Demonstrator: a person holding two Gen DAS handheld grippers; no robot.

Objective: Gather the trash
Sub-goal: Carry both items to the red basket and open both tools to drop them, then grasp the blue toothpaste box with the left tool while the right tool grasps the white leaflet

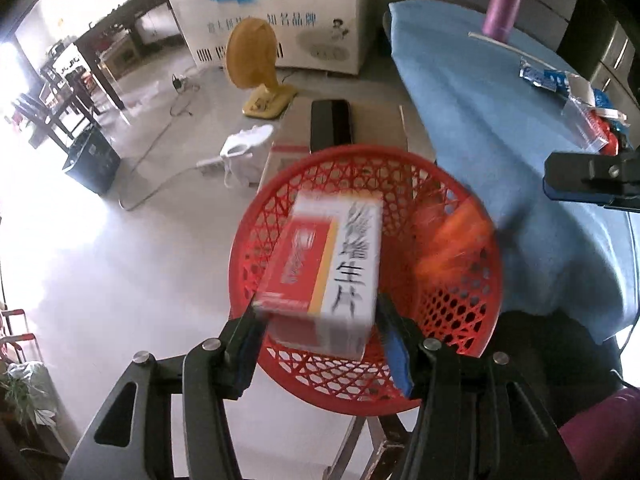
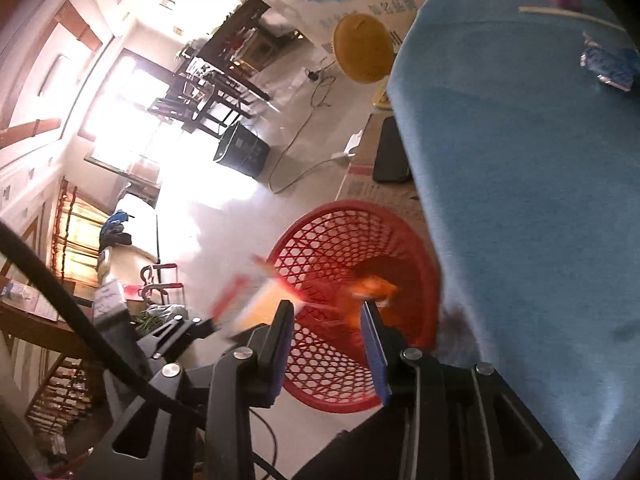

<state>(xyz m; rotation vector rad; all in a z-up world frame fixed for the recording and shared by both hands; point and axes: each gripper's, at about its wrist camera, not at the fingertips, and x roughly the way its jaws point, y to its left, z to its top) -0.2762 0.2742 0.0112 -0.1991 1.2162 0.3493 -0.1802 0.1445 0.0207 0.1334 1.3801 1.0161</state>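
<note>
A red mesh basket stands on a stool beside the blue-clothed table. My left gripper is over the basket, its jaws spread beside a red and white medicine box that is blurred; whether they still touch it I cannot tell. An orange wrapper, blurred, is in the air inside the basket. My right gripper is open above the basket, with the orange wrapper just past its fingertips. The right gripper also shows in the left wrist view.
On the table lie blue wrappers, a clear plastic packet, a white straw and a purple flask. A cardboard box with a black phone, a yellow fan and a white freezer stand behind the basket.
</note>
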